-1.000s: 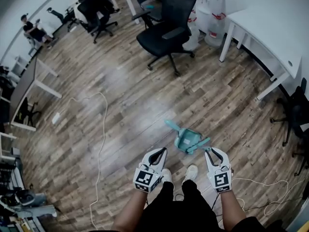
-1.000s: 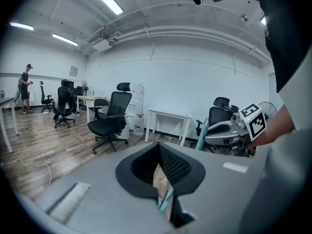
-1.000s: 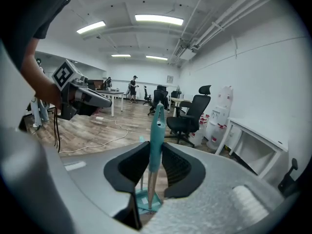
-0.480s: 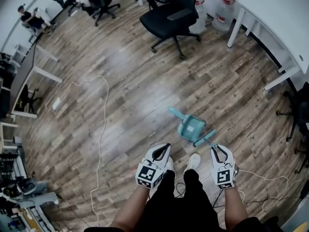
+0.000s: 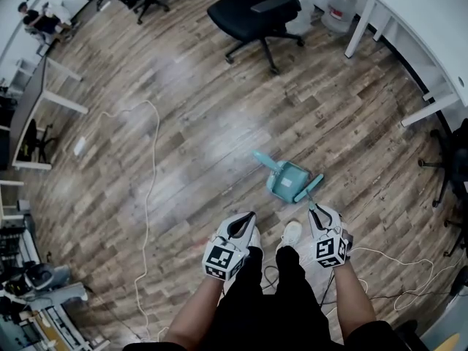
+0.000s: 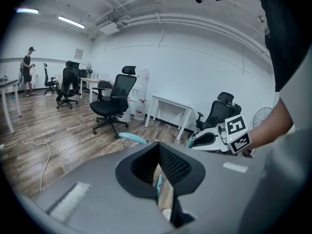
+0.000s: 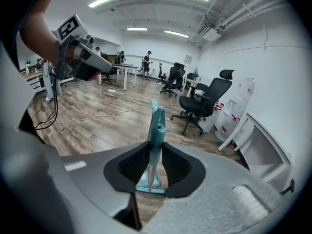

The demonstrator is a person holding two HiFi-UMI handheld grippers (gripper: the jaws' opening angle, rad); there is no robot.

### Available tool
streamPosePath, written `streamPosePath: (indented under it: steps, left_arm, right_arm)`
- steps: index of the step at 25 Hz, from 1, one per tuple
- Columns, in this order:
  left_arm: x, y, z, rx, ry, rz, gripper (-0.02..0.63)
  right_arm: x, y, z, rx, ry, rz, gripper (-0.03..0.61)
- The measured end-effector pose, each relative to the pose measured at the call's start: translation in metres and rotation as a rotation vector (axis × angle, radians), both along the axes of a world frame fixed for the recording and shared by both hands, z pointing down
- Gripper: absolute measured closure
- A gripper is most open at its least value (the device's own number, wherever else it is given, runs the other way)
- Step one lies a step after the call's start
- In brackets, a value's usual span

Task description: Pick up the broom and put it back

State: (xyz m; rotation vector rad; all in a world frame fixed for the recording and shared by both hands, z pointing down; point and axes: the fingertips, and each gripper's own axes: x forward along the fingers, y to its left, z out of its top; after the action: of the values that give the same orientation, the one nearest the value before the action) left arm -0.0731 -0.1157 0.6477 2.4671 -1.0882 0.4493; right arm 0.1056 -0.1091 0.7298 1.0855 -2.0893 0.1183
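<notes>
A teal broom (image 5: 313, 186) lies on the wood floor, its head in a teal dustpan (image 5: 287, 181) just ahead of the person's feet. The broom's slim handle points back toward my right gripper (image 5: 316, 207). In the right gripper view the handle (image 7: 157, 126) runs up between the pads of my right gripper (image 7: 156, 147), which stands open around it; no squeeze shows. My left gripper (image 5: 248, 221) hangs over the left shoe with nothing in it. Its tips meet in the left gripper view (image 6: 158, 147), where the dustpan's handle (image 6: 132, 138) shows beyond.
A black office chair (image 5: 256, 9) stands at the far side and a white desk (image 5: 431, 28) at the right. A white cable (image 5: 150, 167) snakes across the floor on the left. More cables (image 5: 395, 276) lie by the person's right foot.
Both grippers have sunk toward the floor. The right one has come forward to the broom handle's end, which now sits between its jaws. Broom and dustpan lie where they were.
</notes>
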Motion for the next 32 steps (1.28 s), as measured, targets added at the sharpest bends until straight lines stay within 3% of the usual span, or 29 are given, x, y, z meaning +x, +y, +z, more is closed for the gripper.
streamPosePath:
  steps: [10, 26, 32]
  left_arm:
    - [-0.014, -0.012, 0.003, -0.015, -0.008, -0.037, 0.595]
    - [-0.015, -0.021, 0.008, -0.014, -0.047, -0.025, 0.595]
    - [-0.019, -0.009, 0.011, -0.046, -0.032, -0.048, 0.595]
  right_arm:
    - [-0.038, -0.038, 0.005, -0.002, -0.028, -0.066, 0.492]
    - [-0.080, -0.092, 0.017, 0.009, -0.045, -0.147, 0.491]
    - [-0.085, -0.103, 0.018, 0.017, -0.045, -0.126, 0.492]
